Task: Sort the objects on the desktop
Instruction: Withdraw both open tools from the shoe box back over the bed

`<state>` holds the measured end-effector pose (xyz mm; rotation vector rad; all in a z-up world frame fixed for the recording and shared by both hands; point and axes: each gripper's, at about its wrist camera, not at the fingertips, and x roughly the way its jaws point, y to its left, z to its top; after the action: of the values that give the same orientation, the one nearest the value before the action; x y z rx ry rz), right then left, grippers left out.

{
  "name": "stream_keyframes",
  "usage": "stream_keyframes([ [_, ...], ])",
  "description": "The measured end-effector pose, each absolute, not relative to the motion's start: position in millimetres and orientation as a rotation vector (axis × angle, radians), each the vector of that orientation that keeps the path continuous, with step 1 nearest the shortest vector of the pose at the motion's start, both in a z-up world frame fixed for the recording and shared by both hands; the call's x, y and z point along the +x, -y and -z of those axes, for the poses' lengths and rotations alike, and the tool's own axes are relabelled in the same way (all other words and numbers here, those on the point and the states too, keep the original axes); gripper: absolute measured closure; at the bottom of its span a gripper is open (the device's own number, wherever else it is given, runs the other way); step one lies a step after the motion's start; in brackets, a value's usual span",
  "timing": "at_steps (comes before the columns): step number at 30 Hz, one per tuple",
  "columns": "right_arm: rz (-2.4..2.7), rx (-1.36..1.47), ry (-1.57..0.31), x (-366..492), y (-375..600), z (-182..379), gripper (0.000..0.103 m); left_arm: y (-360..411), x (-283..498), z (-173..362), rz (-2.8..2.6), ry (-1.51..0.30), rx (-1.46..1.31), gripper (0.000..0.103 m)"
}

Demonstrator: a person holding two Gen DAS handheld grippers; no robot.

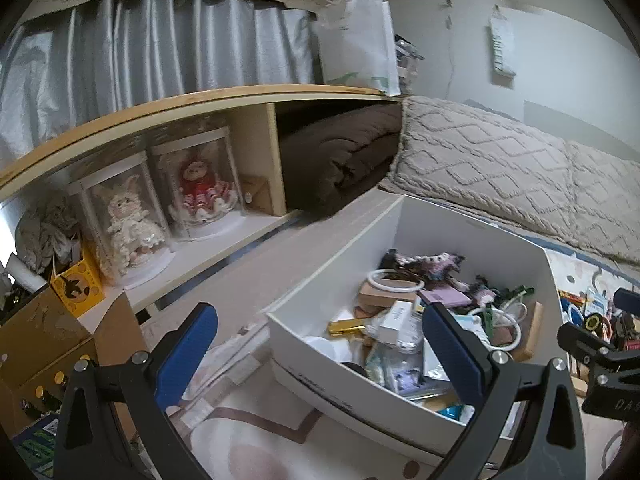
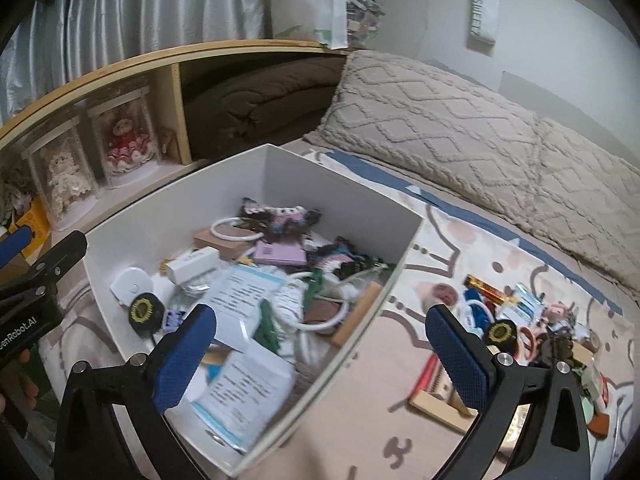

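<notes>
Both grippers are spread wide and hold nothing: the left gripper (image 1: 320,356) hangs over the near-left corner of the white box (image 2: 280,168), the right gripper (image 2: 320,354) over its right wall. More clutter (image 2: 520,320) lies on the bedspread (image 2: 380,344) right of the box.

box (image 2: 340,184) left of clutter (image 2: 520,320), pillows (image 2: 460,128) behind
</notes>
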<state>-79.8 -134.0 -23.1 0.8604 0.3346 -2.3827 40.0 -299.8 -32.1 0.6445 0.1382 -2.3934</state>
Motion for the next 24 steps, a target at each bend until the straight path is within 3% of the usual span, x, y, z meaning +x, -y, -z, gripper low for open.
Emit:
stream_keyframes([
  [24,2.537,0.836,-0.234,-58.3,12.1,26.4,0.0,205.2,27.3,27.9,2.644,-0.029,0.645,0.0],
])
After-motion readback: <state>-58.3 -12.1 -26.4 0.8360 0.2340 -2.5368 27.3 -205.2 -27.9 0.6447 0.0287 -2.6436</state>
